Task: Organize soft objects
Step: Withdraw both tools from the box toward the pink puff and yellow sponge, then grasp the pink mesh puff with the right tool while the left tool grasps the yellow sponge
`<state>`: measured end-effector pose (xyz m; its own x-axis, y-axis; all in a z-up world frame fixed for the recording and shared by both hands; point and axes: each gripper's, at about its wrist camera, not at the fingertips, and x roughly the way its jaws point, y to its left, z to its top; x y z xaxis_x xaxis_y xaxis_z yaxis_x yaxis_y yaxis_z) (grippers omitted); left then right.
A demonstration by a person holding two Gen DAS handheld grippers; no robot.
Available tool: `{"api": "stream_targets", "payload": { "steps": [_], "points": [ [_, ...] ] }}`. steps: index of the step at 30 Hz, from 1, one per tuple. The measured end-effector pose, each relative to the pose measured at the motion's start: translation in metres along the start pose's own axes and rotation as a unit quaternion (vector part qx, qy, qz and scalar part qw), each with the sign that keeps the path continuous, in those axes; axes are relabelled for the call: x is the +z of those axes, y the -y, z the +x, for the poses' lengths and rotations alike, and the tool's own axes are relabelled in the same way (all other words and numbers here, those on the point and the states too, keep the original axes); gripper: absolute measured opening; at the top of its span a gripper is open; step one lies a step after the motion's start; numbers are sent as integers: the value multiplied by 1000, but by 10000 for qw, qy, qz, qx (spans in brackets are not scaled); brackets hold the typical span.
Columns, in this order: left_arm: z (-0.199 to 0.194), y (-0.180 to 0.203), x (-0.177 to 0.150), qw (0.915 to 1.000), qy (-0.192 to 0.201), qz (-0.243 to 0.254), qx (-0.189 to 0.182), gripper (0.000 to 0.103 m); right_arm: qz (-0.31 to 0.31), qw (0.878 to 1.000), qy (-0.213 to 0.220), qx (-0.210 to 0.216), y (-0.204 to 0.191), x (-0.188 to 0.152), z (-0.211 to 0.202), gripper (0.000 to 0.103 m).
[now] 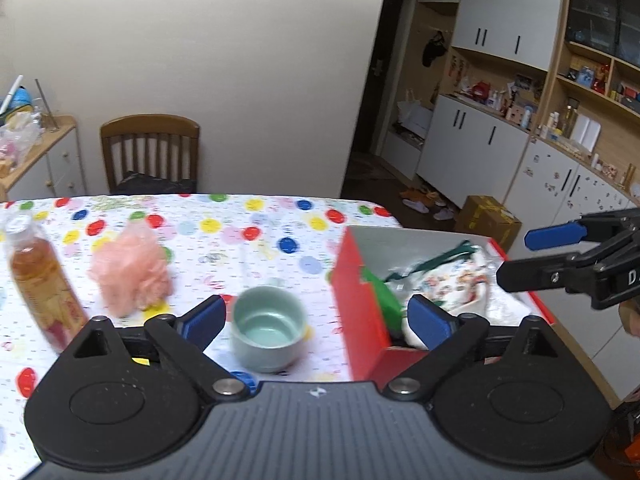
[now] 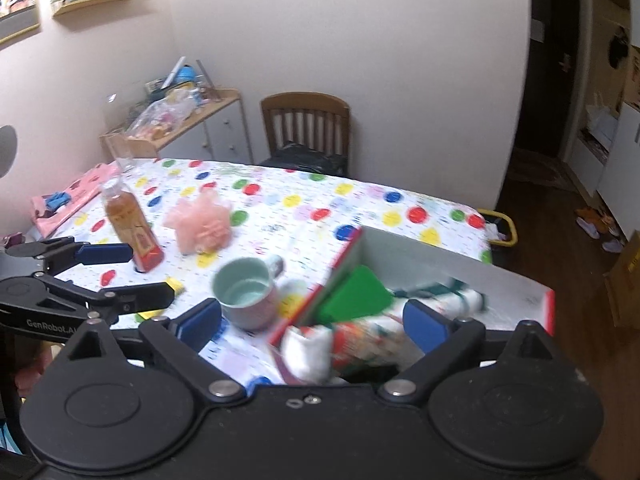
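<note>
A pink mesh bath pouf (image 1: 130,270) lies on the dotted tablecloth, left of centre; it also shows in the right wrist view (image 2: 202,222). A red box (image 1: 362,300) at the table's right edge holds a printed stocking-like soft item (image 1: 456,284) and a green piece (image 1: 384,298); the box (image 2: 550,308) and the soft item (image 2: 360,344) show in the right wrist view. My left gripper (image 1: 318,322) is open and empty above a cup and the box's left wall. My right gripper (image 2: 312,322) is open and empty over the box; it also shows from the left wrist (image 1: 516,258).
A pale green cup (image 1: 268,326) stands between the left fingers. A bottle of amber liquid (image 1: 40,280) stands at the left. A wooden chair (image 1: 150,152) is behind the table. A cardboard box (image 1: 486,218) sits on the floor. Pink items (image 2: 68,200) lie at the table's far left.
</note>
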<state>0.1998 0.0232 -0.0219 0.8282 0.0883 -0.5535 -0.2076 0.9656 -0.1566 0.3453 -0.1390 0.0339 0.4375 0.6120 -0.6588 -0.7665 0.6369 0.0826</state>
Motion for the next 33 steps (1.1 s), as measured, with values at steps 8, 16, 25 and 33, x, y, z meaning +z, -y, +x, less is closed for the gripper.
{"api": "stream_targets", "payload": {
  "steps": [8,16,25,33],
  "points": [
    [-20,-59,-7,9991,37,-10,411,102,-106,9995,46,279,-54,29,31,103],
    [-24,-118,-22,9970,-28,-136,761,102,-129,9984,6,546,-97,56,72,103],
    [-9,-147,-43,9968,-62,-138,782,102,-97,9979,-147,620,-127,81,129,103],
    [29,-161,-62,9953,-401,-402,781,102,-240,9966,-509,604,-148,98,193,103]
  ]
}}
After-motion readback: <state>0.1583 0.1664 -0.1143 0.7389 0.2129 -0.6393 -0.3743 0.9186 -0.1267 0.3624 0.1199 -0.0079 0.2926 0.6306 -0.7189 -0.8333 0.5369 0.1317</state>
